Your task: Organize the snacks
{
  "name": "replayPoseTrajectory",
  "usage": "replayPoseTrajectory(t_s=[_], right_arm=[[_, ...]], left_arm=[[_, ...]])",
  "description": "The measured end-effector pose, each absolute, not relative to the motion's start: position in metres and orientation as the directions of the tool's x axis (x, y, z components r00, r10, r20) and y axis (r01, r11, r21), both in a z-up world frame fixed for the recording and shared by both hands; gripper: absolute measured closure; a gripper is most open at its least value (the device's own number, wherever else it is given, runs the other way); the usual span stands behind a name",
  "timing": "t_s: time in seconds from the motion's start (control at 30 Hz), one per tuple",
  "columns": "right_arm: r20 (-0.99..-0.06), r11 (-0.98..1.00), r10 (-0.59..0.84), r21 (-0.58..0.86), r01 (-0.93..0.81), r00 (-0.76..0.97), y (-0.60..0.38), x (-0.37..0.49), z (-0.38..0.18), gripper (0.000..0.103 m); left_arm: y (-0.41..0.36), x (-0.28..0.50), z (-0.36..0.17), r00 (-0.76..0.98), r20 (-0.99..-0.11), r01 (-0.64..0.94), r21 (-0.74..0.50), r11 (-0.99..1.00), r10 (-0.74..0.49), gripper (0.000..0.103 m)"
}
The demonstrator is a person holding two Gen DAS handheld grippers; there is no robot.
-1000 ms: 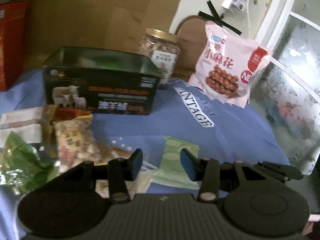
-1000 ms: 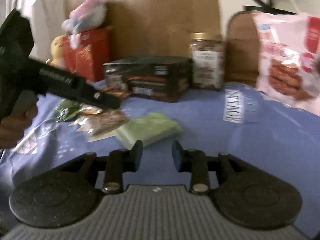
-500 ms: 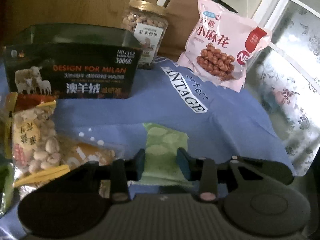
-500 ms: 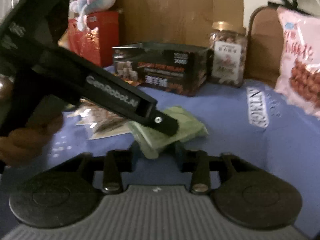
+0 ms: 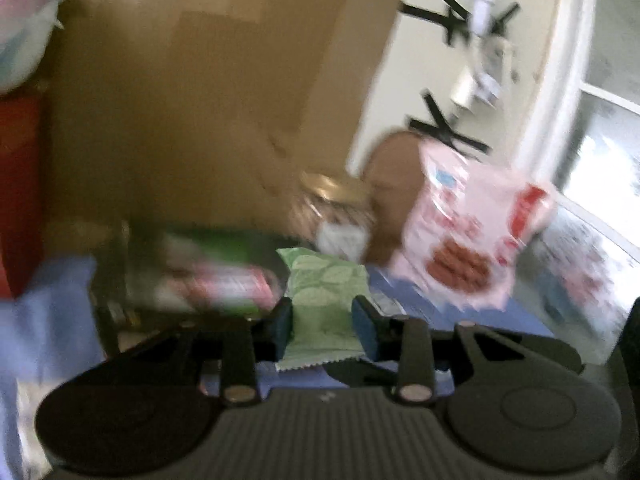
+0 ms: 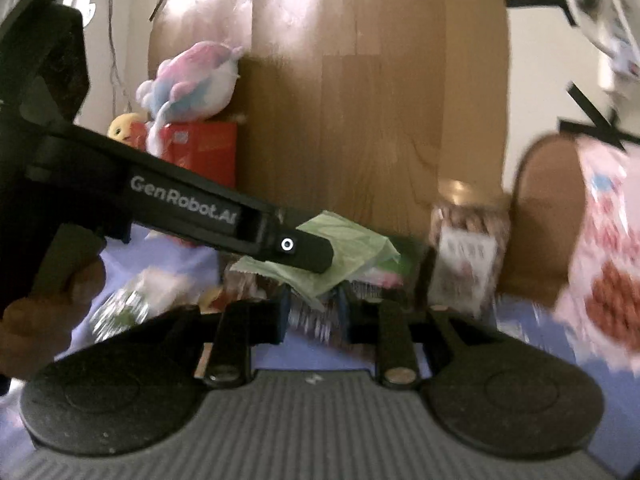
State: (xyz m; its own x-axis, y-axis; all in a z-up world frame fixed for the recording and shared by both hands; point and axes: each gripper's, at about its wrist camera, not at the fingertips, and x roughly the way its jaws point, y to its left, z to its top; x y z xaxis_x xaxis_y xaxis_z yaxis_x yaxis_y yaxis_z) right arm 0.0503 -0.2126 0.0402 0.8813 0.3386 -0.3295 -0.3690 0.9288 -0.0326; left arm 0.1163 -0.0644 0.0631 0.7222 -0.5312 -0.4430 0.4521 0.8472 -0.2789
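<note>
Presently, the left tool (image 5: 322, 322) is clamped on a green snack packet (image 5: 325, 300), its blue pads pressing the packet's two sides, low at the centre of the left wrist view. The packet hangs clear of the blue cloth (image 5: 48, 320) that covers the surface.

In the right wrist view the same green snack packet (image 6: 352, 256) sits mid-frame under the tip of the left tool (image 6: 308, 254), which crosses in from the left edge. The right tool (image 6: 312, 312) stands narrow, with a lower corner of the packet reaching down between its pads; blur prevents me from confirming that they press on it.

Handling, by judgement: the packet is light, soft and crinkly, with a serrated sealed edge. It will flex and may slip if pinched only at a corner; a hold across the flat body or on the sealed seam looks soundest, with modest pressure so the contents are not crushed.

Beyond, a dark box (image 5: 208, 280) stands open-topped at centre left, blurred; a nut jar (image 5: 340, 216) with a gold lid stands behind it, and a pink bag (image 5: 472, 248) leans at the right. Loose packets (image 6: 132, 304) lie on the cloth lower left.

Room: cardboard sheets (image 6: 360, 100) are taped to the wall, a plush toy (image 6: 188, 80) rests on a red box (image 6: 200, 148), and a window (image 5: 600, 160) lights the right edge.
</note>
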Motion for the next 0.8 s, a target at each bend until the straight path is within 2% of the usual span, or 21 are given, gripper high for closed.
replayPoseTrajectory(t_s=[0.07,0.1,0.17,0.27,0.4,0.53,0.8], right_arm=[[-0.329,0.946,0.279,-0.067,-0.317,0.902,-0.201,0.078,0.038,0.074],[-0.330,0.955,0.237,-0.093,-0.281,0.914,-0.197,0.089,0.035,0.074],[-0.346,0.970,0.173,-0.104,-0.221,0.922,-0.200,0.099,0.029,0.074],[-0.349,0.968,0.247,0.055,-0.244,0.904,-0.219,0.083,0.025,0.074],[-0.374,0.946,0.318,0.187,-0.265,0.871,-0.227,0.058,0.015,0.074],[-0.417,0.933,0.351,0.236,-0.273,0.838,-0.218,0.038,0.005,0.074],[-0.463,0.927,0.344,0.306,-0.217,0.817,-0.211,0.007,0.011,0.073]], left_arm=[[-0.064,0.140,0.060,0.745,-0.463,0.415,-0.242,0.877,-0.480,0.068],[-0.060,0.148,0.058,0.758,-0.481,0.377,-0.228,0.898,-0.440,0.070],[-0.041,0.150,0.058,0.775,-0.466,0.340,-0.260,0.904,-0.426,0.070],[-0.005,0.133,0.055,0.798,-0.432,0.308,-0.307,0.900,-0.420,0.070],[0.023,0.107,0.045,0.824,-0.477,0.206,-0.250,0.946,-0.306,0.070],[0.036,0.080,0.032,0.819,-0.521,0.151,-0.210,0.966,-0.241,0.071],[0.021,0.042,0.023,0.797,-0.555,0.157,-0.190,0.969,-0.238,0.070]])
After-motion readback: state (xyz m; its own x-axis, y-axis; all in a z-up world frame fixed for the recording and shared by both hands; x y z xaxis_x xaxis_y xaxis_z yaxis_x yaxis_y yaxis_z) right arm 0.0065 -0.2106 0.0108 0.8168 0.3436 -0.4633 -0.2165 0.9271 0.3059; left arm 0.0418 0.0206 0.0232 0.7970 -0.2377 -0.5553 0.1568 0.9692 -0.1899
